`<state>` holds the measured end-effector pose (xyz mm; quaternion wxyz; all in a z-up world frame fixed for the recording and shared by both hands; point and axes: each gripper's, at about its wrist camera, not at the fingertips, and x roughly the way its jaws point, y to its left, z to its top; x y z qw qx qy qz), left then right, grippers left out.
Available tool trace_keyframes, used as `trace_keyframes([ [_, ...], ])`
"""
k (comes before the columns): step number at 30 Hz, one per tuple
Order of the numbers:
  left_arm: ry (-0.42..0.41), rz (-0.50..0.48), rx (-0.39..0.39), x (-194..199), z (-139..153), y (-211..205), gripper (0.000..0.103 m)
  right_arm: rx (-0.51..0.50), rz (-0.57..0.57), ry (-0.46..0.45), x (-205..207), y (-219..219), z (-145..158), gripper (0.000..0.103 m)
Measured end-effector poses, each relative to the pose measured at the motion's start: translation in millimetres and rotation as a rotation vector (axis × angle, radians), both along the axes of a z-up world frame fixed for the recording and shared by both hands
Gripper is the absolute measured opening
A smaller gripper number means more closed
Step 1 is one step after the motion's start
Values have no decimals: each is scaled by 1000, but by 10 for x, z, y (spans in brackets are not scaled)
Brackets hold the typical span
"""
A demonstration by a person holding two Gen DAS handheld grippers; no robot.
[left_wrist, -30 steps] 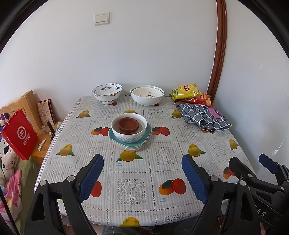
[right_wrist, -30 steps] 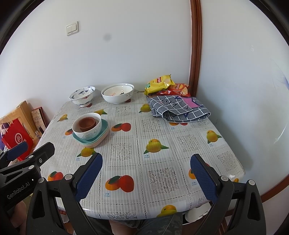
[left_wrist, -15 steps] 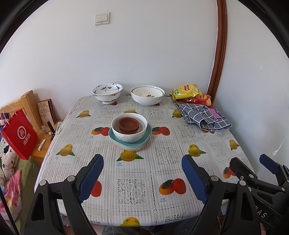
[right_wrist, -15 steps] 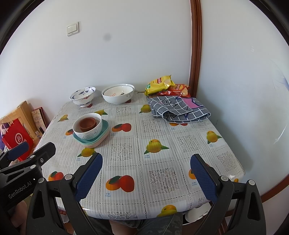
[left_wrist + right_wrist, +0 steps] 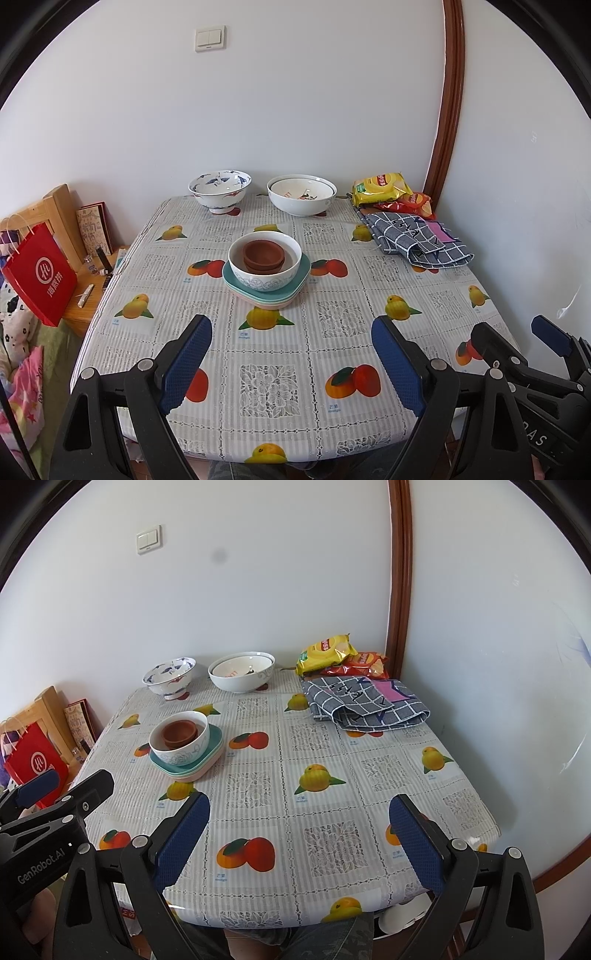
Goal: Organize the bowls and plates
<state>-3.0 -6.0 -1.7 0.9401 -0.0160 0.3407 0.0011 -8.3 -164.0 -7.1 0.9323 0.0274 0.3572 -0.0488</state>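
A stack stands mid-table: brown clay bowls point(image 5: 263, 254) inside a white bowl point(image 5: 264, 275) on teal and pink square plates point(image 5: 266, 297); it also shows in the right wrist view point(image 5: 184, 751). A blue-patterned footed bowl point(image 5: 220, 190) and nested large white bowls point(image 5: 301, 195) stand at the far edge. My left gripper point(image 5: 291, 350) is open and empty above the near table edge. My right gripper point(image 5: 299, 832) is open and empty, to the right of the left one.
A folded checked cloth point(image 5: 413, 240) and snack bags point(image 5: 384, 188) lie at the far right by a wooden door frame point(image 5: 448, 99). A red paper bag point(image 5: 38, 273) and a wooden side table point(image 5: 88, 295) stand left of the table. The fruit-print tablecloth point(image 5: 273, 380) covers the table.
Both views have shifted very slightly; the objects on the table have not moved and both grippers stay open.
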Motion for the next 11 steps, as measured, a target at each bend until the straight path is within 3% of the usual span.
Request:
trace_keyframes([
  [11,1,8,2,16,1,14,88,1,1,-2,-17,9,11,97],
])
